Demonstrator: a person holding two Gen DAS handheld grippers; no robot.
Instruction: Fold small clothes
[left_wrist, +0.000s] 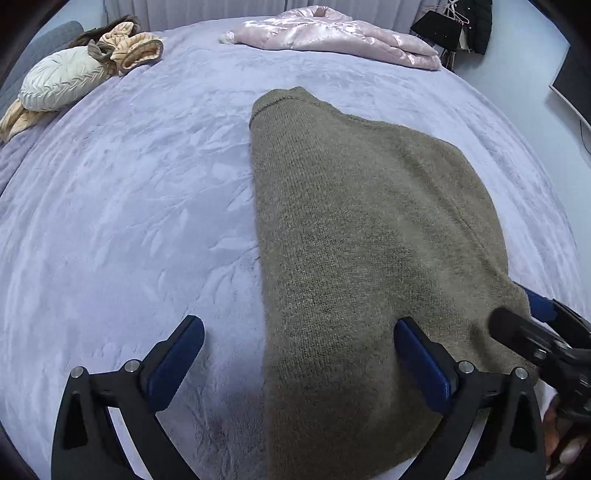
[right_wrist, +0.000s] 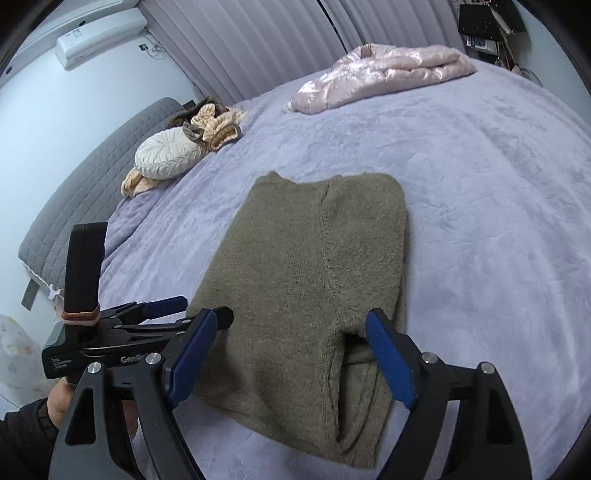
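An olive-brown knit sweater (left_wrist: 362, 229) lies flat on the lavender bedspread (left_wrist: 129, 206), folded lengthwise into a long rectangle with sleeves tucked in. It also shows in the right wrist view (right_wrist: 306, 269). My left gripper (left_wrist: 299, 339) is open over the sweater's near left edge, one finger over the bedspread and one over the knit. My right gripper (right_wrist: 295, 332) is open over the near end of the sweater and holds nothing. The right gripper also shows at the lower right of the left wrist view (left_wrist: 543, 332). The left gripper appears at the left of the right wrist view (right_wrist: 162, 310).
A pink satin jacket (right_wrist: 380, 74) lies at the far side of the bed. A round white cushion (right_wrist: 166, 155) and peach clothes (right_wrist: 218, 125) sit by the grey headboard (right_wrist: 92, 177). Black items hang at the far right (left_wrist: 458, 26).
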